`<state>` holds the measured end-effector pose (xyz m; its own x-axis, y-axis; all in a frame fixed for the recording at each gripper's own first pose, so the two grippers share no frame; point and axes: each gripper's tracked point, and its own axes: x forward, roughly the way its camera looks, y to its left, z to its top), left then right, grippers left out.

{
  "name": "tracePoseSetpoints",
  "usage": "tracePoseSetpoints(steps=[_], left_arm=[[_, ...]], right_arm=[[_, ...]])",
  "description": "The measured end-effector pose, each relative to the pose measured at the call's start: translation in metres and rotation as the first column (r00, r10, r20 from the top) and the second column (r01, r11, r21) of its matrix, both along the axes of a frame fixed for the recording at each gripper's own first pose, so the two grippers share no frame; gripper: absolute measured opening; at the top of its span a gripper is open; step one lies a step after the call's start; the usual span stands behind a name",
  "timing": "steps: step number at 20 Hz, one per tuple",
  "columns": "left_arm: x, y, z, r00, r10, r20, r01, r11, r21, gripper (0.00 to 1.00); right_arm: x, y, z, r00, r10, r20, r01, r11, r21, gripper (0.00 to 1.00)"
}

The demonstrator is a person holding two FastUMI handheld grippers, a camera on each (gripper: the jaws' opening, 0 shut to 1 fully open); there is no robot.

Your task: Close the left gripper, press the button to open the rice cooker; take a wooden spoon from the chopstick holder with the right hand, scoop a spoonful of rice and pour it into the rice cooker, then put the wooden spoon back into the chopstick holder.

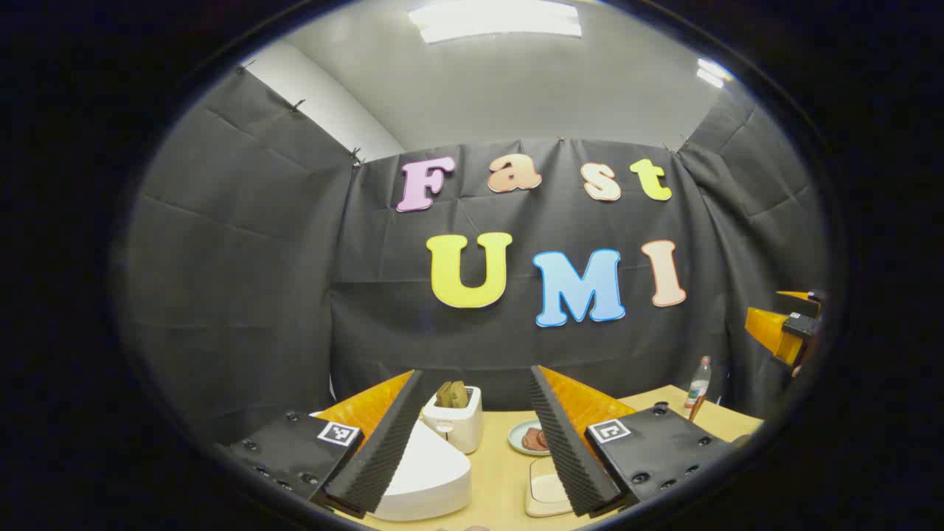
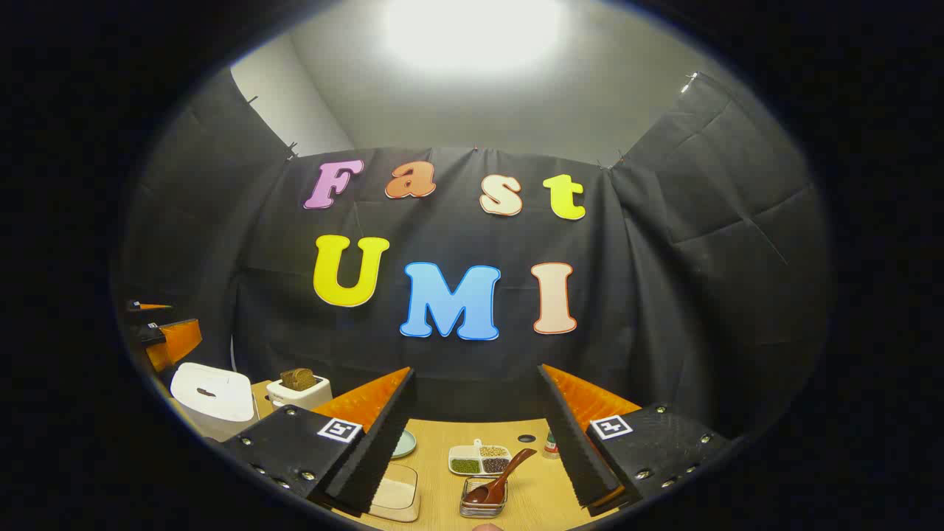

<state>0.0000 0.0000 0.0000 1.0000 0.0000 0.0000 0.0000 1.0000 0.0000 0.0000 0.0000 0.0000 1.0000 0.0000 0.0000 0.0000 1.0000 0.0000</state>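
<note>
Rice cooker [image 1: 428, 479], lid down, sits on the surface [image 1: 501, 472] just beyond my left hand-held gripper [image 1: 476, 442], whose fingers are spread wide and empty. My right hand-held gripper [image 2: 476, 442] gapes equally, holding nothing; below between its fingers I see the wooden spoon [image 2: 505, 479] resting in the chopstick holder [image 2: 483, 507].

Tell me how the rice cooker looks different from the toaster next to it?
The rice cooker is wider and lower; the toaster is smaller and boxier. The rice cooker has its lid shut flat on top, while the toaster is open at the top with brown bread sticking out. The rice cooker sits nearer the table's left end; the toaster stands just to its right. Both are white and stand on the same wooden table.
</note>
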Motion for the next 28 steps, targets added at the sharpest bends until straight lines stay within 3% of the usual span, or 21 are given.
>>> tracePoseSetpoints(steps=[28], left_arm=[[0.008, -0.013, 0.001, 1.000, 0.017, 0.003, -0.017, 0.998, 0.054, 0.96]], right_arm=[[0.014, -0.008, -0.016, 0.999, 0.019, -0.026, -0.018, 0.998, 0.057, 0.97]])
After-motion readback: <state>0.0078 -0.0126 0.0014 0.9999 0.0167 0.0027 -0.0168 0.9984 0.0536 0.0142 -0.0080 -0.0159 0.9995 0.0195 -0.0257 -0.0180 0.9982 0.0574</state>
